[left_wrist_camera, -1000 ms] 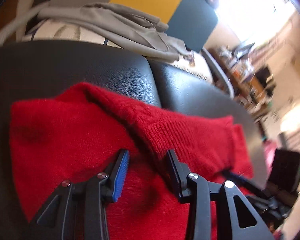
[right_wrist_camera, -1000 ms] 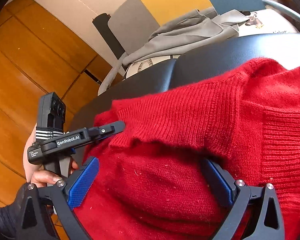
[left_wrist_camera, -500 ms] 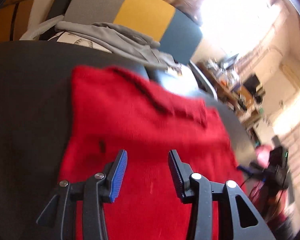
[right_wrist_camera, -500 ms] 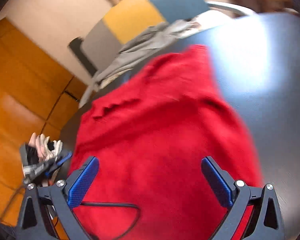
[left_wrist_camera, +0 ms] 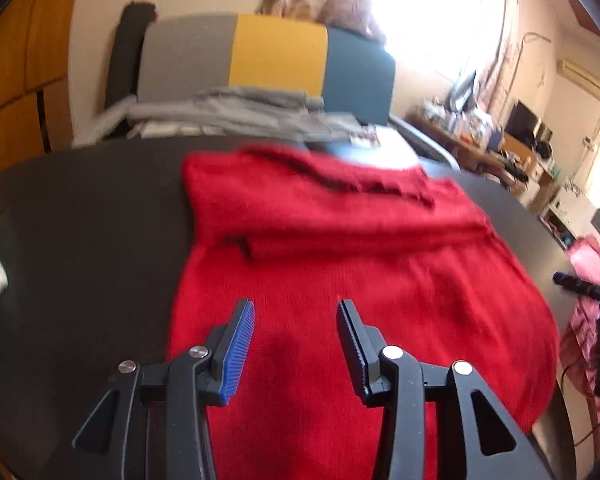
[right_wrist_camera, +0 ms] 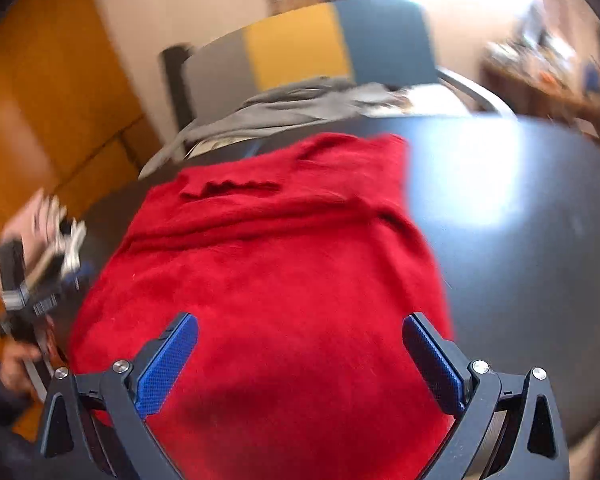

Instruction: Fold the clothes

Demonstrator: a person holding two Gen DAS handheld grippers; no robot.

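Red sweater (left_wrist_camera: 360,256): it lies on the dark table (left_wrist_camera: 80,240), with the far part doubled over into a thick band and the near part flat and hanging toward the near edge
Left gripper (left_wrist_camera: 296,344): it is above the near part of the sweater, fingers apart, holding nothing
Right gripper (right_wrist_camera: 300,360): it is also above the near part of the sweater, fingers spread wide, holding nothing
Step in hand: I think the sweater is partly folded, with the sleeves or the top turned in at the far end, and both tools are free of it
Next move: if more folding is wanted, it calls for a grip on the near hem at two spots, a lift, and a lay over the far band, kept even so the soft knit does not bunch
Grey clothes (left_wrist_camera: 236,108): they lie in a heap on the chair (left_wrist_camera: 278,52) past the far edge of the table
Hard to see: both views are blurry, the near hem is cut off below the tools, and I cannot tell how many layers the far band has
Left side: a hand (right_wrist_camera: 16,364) with the other tool shows only as a smear in the right view
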